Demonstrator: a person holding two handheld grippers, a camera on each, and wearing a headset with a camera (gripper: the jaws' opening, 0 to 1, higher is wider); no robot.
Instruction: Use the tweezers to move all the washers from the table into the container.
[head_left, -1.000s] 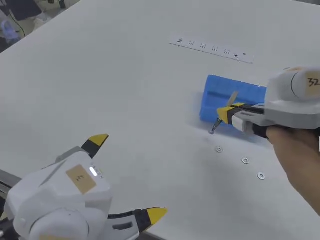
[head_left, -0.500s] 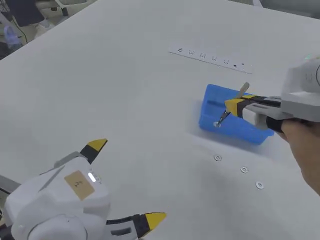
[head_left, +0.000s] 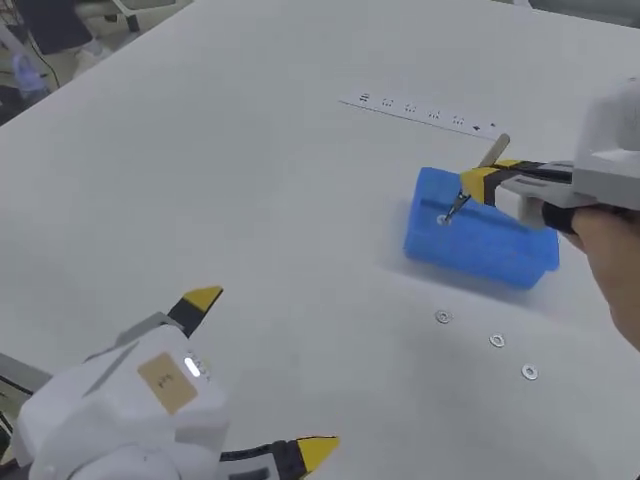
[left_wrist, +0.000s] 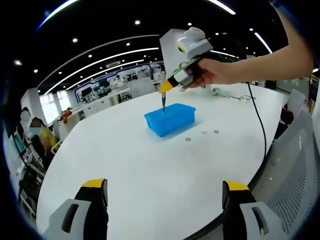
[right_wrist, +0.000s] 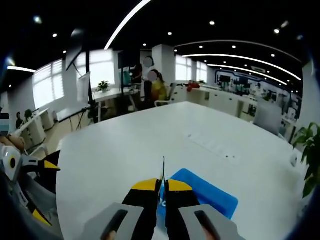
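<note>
Worktop: the worktop (head_left: 250, 150) is white, matt and wide, with a flush socket strip (head_left: 425, 113) lying beyond the container.
Room: an open hall with long ceiling light strips, rows of desks and seated people far off.
Container: the container (head_left: 490, 255) is a blue, shallow, rectangular tray on the worktop's right part.
Washers: three small metal washers (head_left: 443, 317) lie in a loose line on the worktop just beside the container, each apart from the others.
Tweezers: the tweezers (head_left: 458, 205) are slim and point down into the container's left end; too small to tell whether the tips hold a washer.
Right gripper: the right gripper (head_left: 480, 185) has its jaws clamped on the tweezers, above the container.
Left gripper: the left gripper (head_left: 262, 374) has its jaws wide apart and empty, over the near edge, well apart from the container.
</note>
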